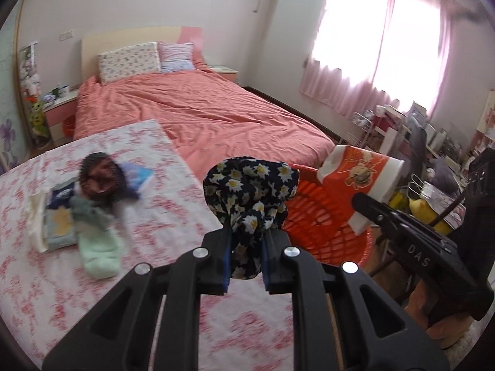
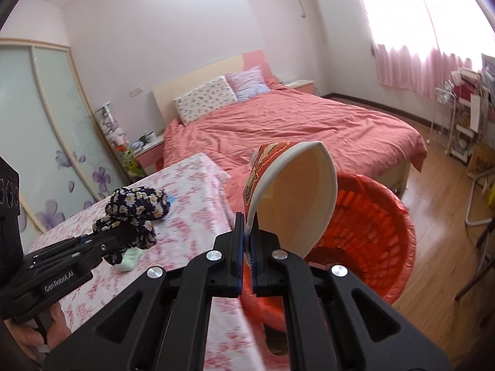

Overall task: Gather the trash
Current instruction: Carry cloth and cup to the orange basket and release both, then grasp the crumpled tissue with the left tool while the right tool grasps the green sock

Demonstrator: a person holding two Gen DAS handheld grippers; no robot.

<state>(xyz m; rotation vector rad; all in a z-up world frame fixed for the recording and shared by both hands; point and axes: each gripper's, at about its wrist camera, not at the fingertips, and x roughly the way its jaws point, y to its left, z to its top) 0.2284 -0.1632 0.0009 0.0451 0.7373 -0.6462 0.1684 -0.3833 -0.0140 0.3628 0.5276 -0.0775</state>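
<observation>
Gripping a daisy-print cloth, the left gripper has its jaws closed on the bunched fabric, which bulges up above the blue pads; it hangs over the edge of the worktop, beside the orange basket. The right gripper has its jaws pinched nearly together on the rim of a noodle cup, red-printed outside and pale inside, tilted on its side with the mouth facing the right wrist camera, held above the basket. In the left wrist view the cup sits just above the basket's far rim. The basket stands on the wooden floor between the worktop and the bed. On the pink floral cover of the worktop lie a mint sock, a dark mesh bundle, a blue packet and folded cloths, all blurred, well apart from the left gripper
</observation>
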